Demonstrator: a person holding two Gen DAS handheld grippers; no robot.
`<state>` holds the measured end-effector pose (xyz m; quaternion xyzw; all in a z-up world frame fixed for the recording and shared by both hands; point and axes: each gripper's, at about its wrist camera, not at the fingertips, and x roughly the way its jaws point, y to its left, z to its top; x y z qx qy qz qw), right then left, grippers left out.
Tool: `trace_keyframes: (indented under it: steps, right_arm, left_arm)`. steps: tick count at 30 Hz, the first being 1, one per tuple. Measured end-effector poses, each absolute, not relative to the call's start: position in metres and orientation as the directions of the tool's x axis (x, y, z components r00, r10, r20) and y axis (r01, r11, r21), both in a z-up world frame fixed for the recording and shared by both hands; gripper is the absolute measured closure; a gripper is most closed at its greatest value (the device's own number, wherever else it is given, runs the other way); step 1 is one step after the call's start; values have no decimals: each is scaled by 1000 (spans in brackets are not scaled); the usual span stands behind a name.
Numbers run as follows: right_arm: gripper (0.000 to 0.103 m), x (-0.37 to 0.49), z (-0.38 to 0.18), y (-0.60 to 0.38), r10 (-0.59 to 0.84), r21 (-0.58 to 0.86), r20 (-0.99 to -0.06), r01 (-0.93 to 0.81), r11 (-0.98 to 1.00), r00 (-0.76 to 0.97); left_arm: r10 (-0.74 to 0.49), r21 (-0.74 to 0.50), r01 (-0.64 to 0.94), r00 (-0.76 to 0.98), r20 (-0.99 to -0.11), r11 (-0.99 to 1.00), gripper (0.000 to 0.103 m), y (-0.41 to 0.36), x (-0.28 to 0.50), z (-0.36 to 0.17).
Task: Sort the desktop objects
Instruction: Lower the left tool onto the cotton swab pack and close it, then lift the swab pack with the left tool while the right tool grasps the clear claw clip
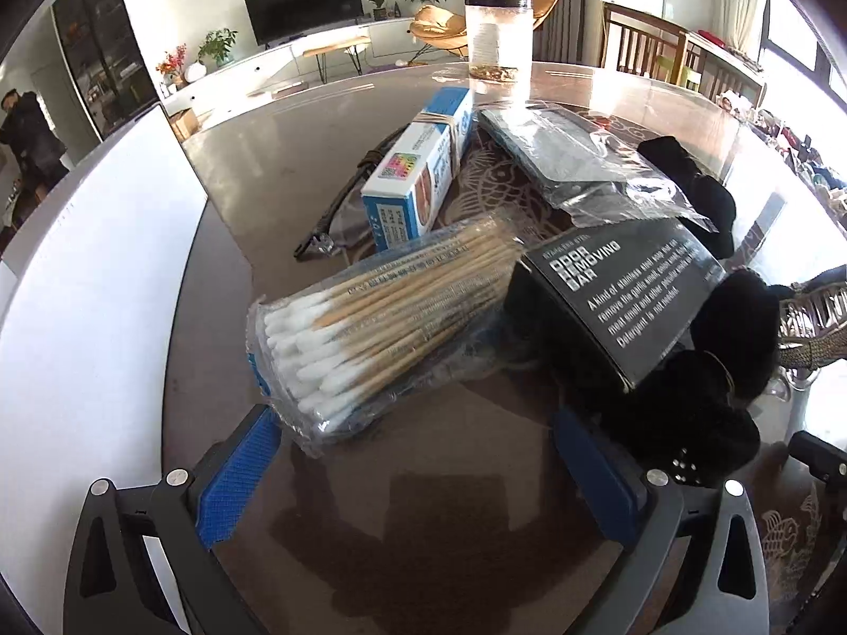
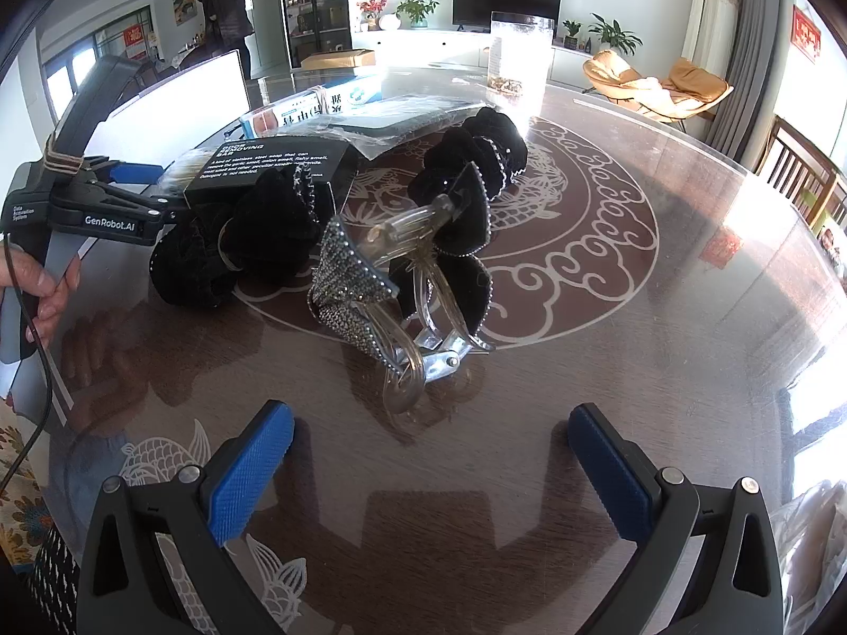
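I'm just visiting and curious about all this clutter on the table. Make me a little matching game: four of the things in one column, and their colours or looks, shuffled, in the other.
Things:
1. cotton swabs
2. odor removing bar box
3. hair claw clip
4. jar

Looks:
A. black with white lettering
B. clear body, black lid, standing at the far side of the table
C. wooden sticks with white tips in a clear bag
D. see-through plastic with a sparkly bow

Pairs: 1-C, 2-A, 3-D, 4-B

Bare table point(image 2: 661, 370) right of hair clip point(image 2: 407, 286)
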<state>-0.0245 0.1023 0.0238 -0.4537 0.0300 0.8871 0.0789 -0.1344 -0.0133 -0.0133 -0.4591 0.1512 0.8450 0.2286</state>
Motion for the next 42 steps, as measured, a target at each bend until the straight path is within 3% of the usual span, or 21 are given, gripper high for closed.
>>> trace_keyframes:
  steps: [1,3,10,19,22,24,25,26,29,34,36,38,40,42]
  right_arm:
    - [0,-25,24,102,116,-22,-809,-168,-986,-577]
    - [0,-25,24,102,121,-28,-807,-167,-986,-578]
    - [0,-27,24,101,128,-37,-805,-167,-985,-580]
    - [0,-27,23,100,132,-40,-803,-169,-985,-581]
    - [0,-27,23,98,139,-47,-801,-170,-984,-582]
    - [0,-27,23,98,143,-51,-800,-171,-984,-583]
    - [0,-27,23,97,146,-55,-799,-172,-984,-583]
    - [0,-27,23,97,149,-58,-798,-172,-983,-584]
    - [0,-26,23,96,154,-64,-796,-172,-983,-585]
    - [0,-27,23,95,160,-70,-794,-173,-982,-586]
    - [0,-27,24,95,170,-79,-792,-178,-981,-587]
    - [0,-27,24,95,176,-85,-790,-178,-980,-588]
    - [0,-28,24,95,175,-85,-790,-179,-980,-588]
    - [0,-28,24,98,164,-70,-794,-179,-981,-586]
  left_arm:
    - [284,2,-549,-435,-855,-836,0,-14,-126,-15]
    - [273,40,-578,-445,-853,-815,0,-11,-105,-13]
    - [32,329,-486,-596,-803,-810,0,-6,-112,4]
    - [73,294,-571,-532,-844,-766,0,22,-156,-2]
    - [114,231,-566,-508,-854,-791,0,16,-157,-2]
    - [177,159,-567,-492,-853,-808,22,6,-153,-1]
    - [187,146,-555,-500,-846,-819,45,3,-150,1]
    - [166,158,-531,-512,-843,-833,58,1,-148,2]
    - [130,162,-458,-542,-830,-874,63,-10,-131,4]
    - [87,112,-312,-560,-824,-944,56,-37,-82,1]
    - [105,102,-319,-570,-815,-942,46,-39,-64,0]
    - [78,146,-324,-586,-806,-935,20,-35,-54,-6]
    - [43,197,-307,-628,-777,-931,6,-37,-50,-8]
    - [57,163,-297,-612,-789,-941,3,-43,-60,-7]
